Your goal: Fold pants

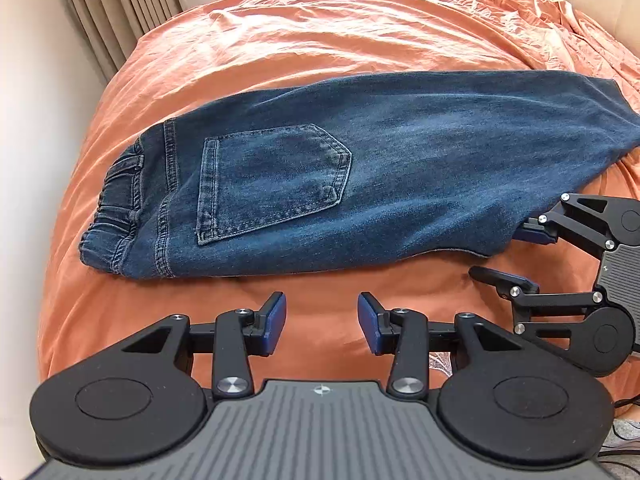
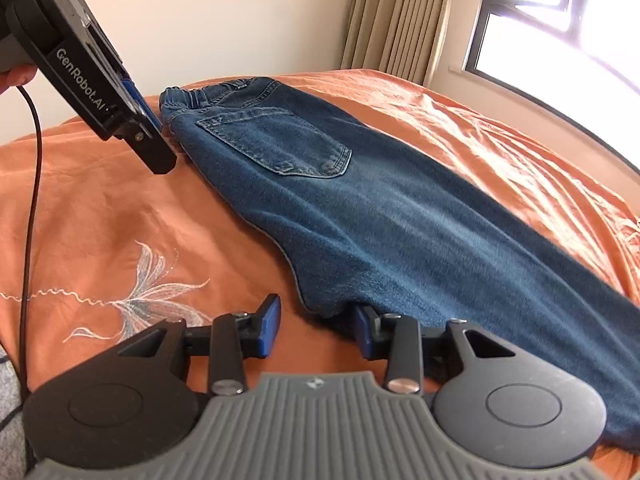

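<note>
The jeans (image 1: 360, 176) lie folded lengthwise on the orange bedspread (image 1: 320, 28), back pocket (image 1: 272, 180) up, waistband (image 2: 200, 96) toward the wall. The left claw (image 1: 322, 322) hangs over bare bedspread just beside their near edge, fingers apart and empty. The right claw (image 2: 316, 330) stands apart too, one blue pad (image 2: 362, 320) tucked under the denim edge, the other clear. Curtains (image 2: 392, 16) and a window (image 2: 560, 20) stand behind the bed; a black cable (image 2: 32, 200) trails across the embroidered flower (image 2: 148, 292).

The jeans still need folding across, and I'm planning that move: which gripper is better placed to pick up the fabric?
Probably the right gripper: its open jaws sit at the jeans' near edge, one finger under the denim. The left gripper is open over bare orange bedspread.
</note>
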`<state>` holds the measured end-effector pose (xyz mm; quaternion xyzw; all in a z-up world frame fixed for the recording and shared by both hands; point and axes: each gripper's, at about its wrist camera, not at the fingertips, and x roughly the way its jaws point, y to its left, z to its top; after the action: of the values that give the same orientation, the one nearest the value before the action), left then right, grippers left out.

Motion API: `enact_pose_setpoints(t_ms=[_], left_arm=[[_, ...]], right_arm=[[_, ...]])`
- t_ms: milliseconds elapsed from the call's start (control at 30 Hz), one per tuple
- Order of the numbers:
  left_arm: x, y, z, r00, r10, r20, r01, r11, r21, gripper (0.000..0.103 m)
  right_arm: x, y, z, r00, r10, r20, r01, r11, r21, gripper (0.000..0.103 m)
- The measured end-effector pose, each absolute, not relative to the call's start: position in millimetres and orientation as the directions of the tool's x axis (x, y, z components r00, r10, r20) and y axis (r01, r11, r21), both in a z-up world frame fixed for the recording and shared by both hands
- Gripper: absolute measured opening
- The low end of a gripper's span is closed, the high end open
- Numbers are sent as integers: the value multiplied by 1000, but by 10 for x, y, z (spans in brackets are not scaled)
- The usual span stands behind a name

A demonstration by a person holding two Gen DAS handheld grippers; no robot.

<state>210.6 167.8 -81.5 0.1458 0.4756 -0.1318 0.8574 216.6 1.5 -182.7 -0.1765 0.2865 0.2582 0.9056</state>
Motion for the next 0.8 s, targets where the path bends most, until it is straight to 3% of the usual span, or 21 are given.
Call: enact_pose_setpoints(t_ms=[133, 167, 200, 233, 333, 433, 533, 800], left_arm=[[2139, 1698, -846, 507, -97, -856, 360, 926, 109, 49], [2139, 1703, -848, 506, -99, -857, 360, 927, 106, 49], [2139, 1706, -849, 504, -100, -858, 360, 927, 104, 49], [2137, 1707, -845, 503, -102, -858, 361, 927, 102, 49], [2108, 1724, -815, 508, -112, -854, 362, 928, 94, 49], [2106, 1705, -820, 494, -121, -861, 369, 926, 82, 49], [2124, 1621, -824, 481, -108, -870, 370, 925, 90, 49], [2124, 1250, -751, 480, -144, -865, 394, 917, 66, 49]], right_arm=[[2288, 80, -1952, 696, 334, -635, -567, 799, -201, 33], [2290, 95, -1961, 693, 332, -640, -568, 798, -201, 29], [2274, 116, -1940, 695, 333, -638, -569, 796, -205, 13], [2218, 122, -1856, 710, 347, -612, -568, 796, -208, 9], [2036, 70, -1539, 737, 372, -565, -557, 807, -196, 7], [2074, 56, -1489, 680, 371, -632, -557, 822, -116, 6], [2174, 81, -1831, 588, 354, -728, -548, 835, -37, 5], [2213, -262, -1765, 526, 440, -728, -479, 860, 175, 6]])
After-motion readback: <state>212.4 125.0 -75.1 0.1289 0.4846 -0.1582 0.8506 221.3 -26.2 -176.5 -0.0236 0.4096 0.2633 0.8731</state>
